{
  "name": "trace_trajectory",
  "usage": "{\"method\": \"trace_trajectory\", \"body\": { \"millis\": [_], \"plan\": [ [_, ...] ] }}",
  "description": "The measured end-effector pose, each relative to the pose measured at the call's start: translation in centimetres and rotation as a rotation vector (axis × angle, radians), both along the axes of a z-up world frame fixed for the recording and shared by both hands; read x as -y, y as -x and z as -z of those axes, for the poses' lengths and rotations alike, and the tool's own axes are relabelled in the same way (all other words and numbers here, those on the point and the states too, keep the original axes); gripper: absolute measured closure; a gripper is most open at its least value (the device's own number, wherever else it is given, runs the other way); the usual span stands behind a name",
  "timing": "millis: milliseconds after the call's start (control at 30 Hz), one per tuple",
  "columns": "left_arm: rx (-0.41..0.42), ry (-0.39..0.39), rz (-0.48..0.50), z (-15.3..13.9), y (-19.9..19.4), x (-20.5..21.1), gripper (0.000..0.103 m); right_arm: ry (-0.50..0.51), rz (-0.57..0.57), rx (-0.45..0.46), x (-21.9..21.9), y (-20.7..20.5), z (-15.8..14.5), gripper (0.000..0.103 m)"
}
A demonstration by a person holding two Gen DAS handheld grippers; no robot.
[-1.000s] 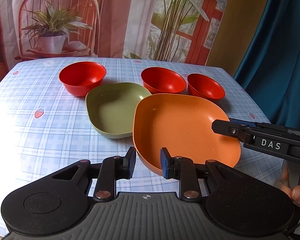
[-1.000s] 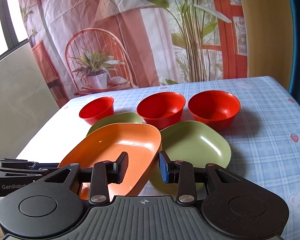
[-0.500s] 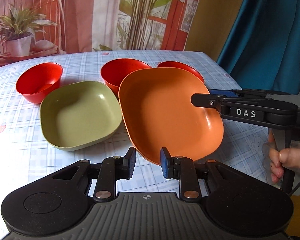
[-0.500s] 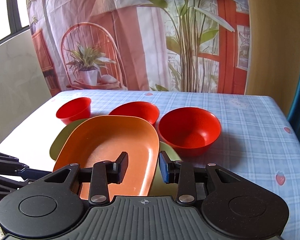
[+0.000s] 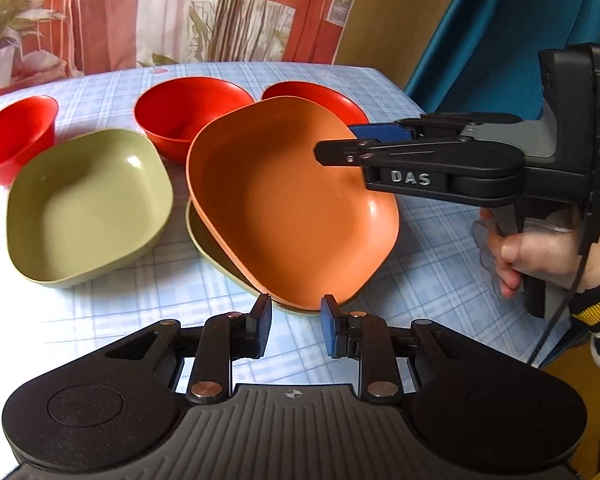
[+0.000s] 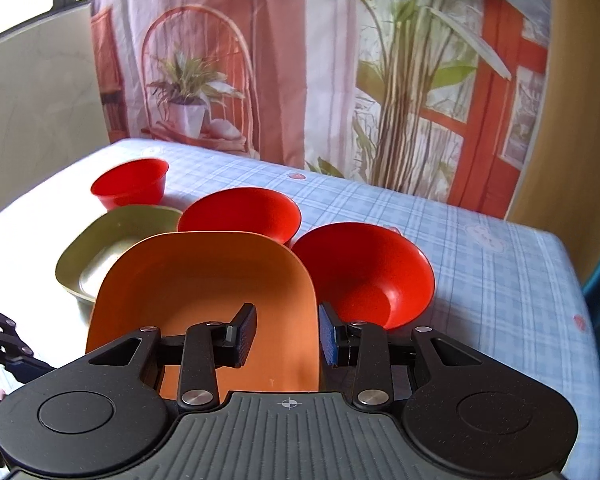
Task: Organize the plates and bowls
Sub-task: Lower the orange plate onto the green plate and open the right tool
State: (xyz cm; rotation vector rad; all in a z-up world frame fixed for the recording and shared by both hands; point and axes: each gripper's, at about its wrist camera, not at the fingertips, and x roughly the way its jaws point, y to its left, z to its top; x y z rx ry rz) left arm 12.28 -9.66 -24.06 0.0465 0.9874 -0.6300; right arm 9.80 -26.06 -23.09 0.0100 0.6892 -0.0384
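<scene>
Broadly, a table (image 5: 432, 264) covered in a pale blue checked cloth is seen in both wrist views, backed by a printed curtain (image 6: 308, 60) with plants and red window frames; a teal drape (image 5: 492, 20) hangs at the right of the left wrist view. An orange plate (image 5: 292, 204) is held tilted above a second green plate (image 5: 216, 252), whose rim alone shows beneath its near-left edge; whether the two touch cannot be told. Another green plate (image 5: 88, 208) lies flat on the cloth just to the left, apart from the orange one. Three red bowls are set behind the plates: one at the far left (image 5: 18, 136), one in the middle (image 5: 188, 112), and one partly hidden behind the orange plate (image 5: 316, 94). The right gripper (image 6: 287, 334) is seen straddling the orange plate's rim, one finger inside and one outside; the fingers are not pressed together, and whether the rim is actually pinched cannot be told. The left gripper (image 5: 295, 330) is held spread just short of the plate's near edge, touching nothing.
</scene>
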Motion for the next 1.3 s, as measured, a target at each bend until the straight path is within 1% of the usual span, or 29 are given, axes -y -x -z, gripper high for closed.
{"method": "trace_trajectory", "body": {
  "millis": [100, 300, 367, 567, 633, 667, 733, 833, 900, 933, 1000, 1133, 1200, 1267, 1300],
  "plan": [
    [-0.011, -0.003, 0.009, 0.3, -0.2, 0.4, 0.075, 0.059, -0.030, -0.012, -0.5, -0.3, 0.3, 0.070],
    [-0.043, 0.020, -0.002, 0.6, -0.3, 0.2, 0.075, 0.105, -0.063, -0.023, -1.2, -0.7, 0.5, 0.070],
    [-0.049, 0.027, -0.012, 0.4, -0.3, 0.2, 0.075, 0.116, -0.073, -0.031, -1.4, -0.8, 0.7, 0.067],
    [-0.026, 0.067, -0.054, -0.4, -0.1, -0.8, 0.070, 0.129, -0.073, -0.059, -1.8, -0.9, 1.7, 0.061],
    [-0.011, 0.072, -0.076, -0.7, -0.3, -1.1, 0.065, 0.138, -0.067, -0.064, -2.0, -0.9, 1.8, 0.060],
    [-0.001, 0.070, -0.088, -0.8, -0.3, -1.2, 0.064, 0.142, -0.065, -0.062, -2.1, -0.8, 1.9, 0.059],
    [0.014, 0.061, -0.111, -0.9, -0.5, -1.5, 0.063, 0.140, -0.059, -0.060, -2.1, -0.5, 1.8, 0.059],
    [0.024, 0.055, -0.147, -0.9, -1.0, -2.1, 0.063, 0.142, -0.037, -0.052, -2.1, 0.1, 1.6, 0.053],
    [0.025, 0.058, -0.168, -0.9, -1.3, -2.7, 0.063, 0.140, -0.031, -0.047, -2.1, 0.6, 1.4, 0.052],
    [0.028, 0.058, -0.177, -1.0, -1.4, -3.0, 0.063, 0.139, -0.030, -0.041, -2.1, 0.9, 1.2, 0.052],
    [0.035, 0.055, -0.190, -1.1, -1.5, -3.3, 0.063, 0.141, -0.025, -0.034, -2.2, 1.6, 1.0, 0.057],
    [0.045, 0.056, -0.206, -1.3, -1.6, -3.9, 0.063, 0.123, 0.006, -0.028, -2.2, 2.6, 1.0, 0.071],
    [0.045, 0.059, -0.208, -1.2, -1.6, -4.0, 0.063, 0.112, 0.024, -0.033, -2.1, 2.8, 1.2, 0.073],
    [0.046, 0.058, -0.204, -1.2, -1.6, -4.0, 0.063, 0.095, 0.034, -0.052, -2.0, 2.8, 1.7, 0.079],
    [0.048, 0.058, -0.202, -1.2, -1.5, -4.0, 0.063, 0.092, 0.037, -0.057, -2.1, 2.8, 2.0, 0.079]
  ]
}}
